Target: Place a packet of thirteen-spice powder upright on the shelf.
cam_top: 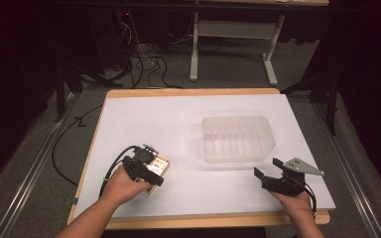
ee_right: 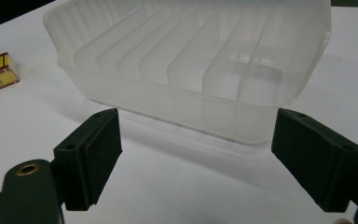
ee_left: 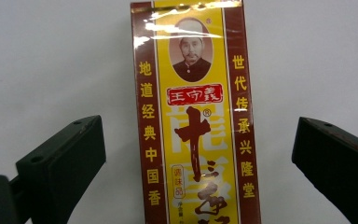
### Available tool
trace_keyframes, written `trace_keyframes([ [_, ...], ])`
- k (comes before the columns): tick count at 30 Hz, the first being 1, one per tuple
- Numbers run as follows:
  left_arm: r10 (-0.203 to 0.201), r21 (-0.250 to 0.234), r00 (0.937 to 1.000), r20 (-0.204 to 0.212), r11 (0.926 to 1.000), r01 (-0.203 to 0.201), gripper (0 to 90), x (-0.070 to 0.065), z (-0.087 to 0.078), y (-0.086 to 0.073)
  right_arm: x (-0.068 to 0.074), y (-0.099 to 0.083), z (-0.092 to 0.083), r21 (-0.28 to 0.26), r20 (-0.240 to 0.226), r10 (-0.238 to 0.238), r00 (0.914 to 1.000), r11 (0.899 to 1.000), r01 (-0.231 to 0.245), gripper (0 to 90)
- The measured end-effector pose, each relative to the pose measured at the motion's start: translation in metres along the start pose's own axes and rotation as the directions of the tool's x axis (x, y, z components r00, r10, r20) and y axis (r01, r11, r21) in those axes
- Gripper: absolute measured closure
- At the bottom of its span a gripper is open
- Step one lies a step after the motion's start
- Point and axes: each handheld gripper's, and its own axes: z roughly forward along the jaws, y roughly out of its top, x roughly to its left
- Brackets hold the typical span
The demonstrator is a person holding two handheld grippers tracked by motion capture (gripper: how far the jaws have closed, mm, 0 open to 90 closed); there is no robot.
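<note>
A yellow and dark red spice box [ee_left: 193,121] with Chinese print lies flat on the white table top. It lies between the jaws of my left gripper [ee_left: 198,161], which stand wide apart with clear gaps on both sides of the box. From above, the box [cam_top: 160,166] sits at the front left under the left gripper [cam_top: 155,174]. My right gripper [cam_top: 268,168] is open at the front right, with nothing between its jaws. The right gripper [ee_right: 196,154] faces a clear ribbed plastic container [ee_right: 191,65].
The clear container [cam_top: 237,138] stands empty right of the table's centre. The white sheet [cam_top: 144,119] covers a wood-edged table. Cables and a white desk frame [cam_top: 233,29] lie on the floor beyond the far edge.
</note>
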Motion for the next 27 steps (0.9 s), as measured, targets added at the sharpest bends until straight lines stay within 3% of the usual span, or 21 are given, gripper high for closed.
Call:
trace_keyframes([
  [8,0.033,0.075,0.9988,-0.036,0.9967,-0.030,5.7,-0.002,0.012,0.002,0.000,-0.001,0.000,0.002,-0.002,-0.002,1.0000,1.000,0.002,16.4],
  [11,0.028,0.093,0.9987,-0.042,0.9954,-0.024,7.3,0.000,0.015,0.002,0.000,-0.001,0.001,0.005,-0.003,0.002,1.0000,1.000,-0.002,16.4],
  [16,0.018,0.124,0.9997,-0.017,0.9922,-0.015,13.8,0.003,0.017,0.001,0.000,-0.001,0.001,0.003,-0.003,-0.002,1.0000,1.000,0.002,16.4],
  [19,0.017,0.129,0.9998,-0.005,0.9914,-0.016,17.2,0.003,0.016,0.001,0.000,-0.001,0.001,0.002,-0.002,0.002,1.0000,1.000,-0.002,16.4],
  [24,0.030,0.119,0.9995,0.002,0.9924,-0.030,30.6,0.001,0.014,0.000,0.001,-0.001,0.000,0.000,-0.002,0.003,1.0000,1.000,-0.003,16.5],
  [27,0.031,0.108,0.9995,-0.007,0.9937,-0.030,31.6,0.002,0.013,-0.002,0.000,-0.001,0.000,0.001,-0.002,0.009,1.0000,1.000,-0.009,16.5],
])
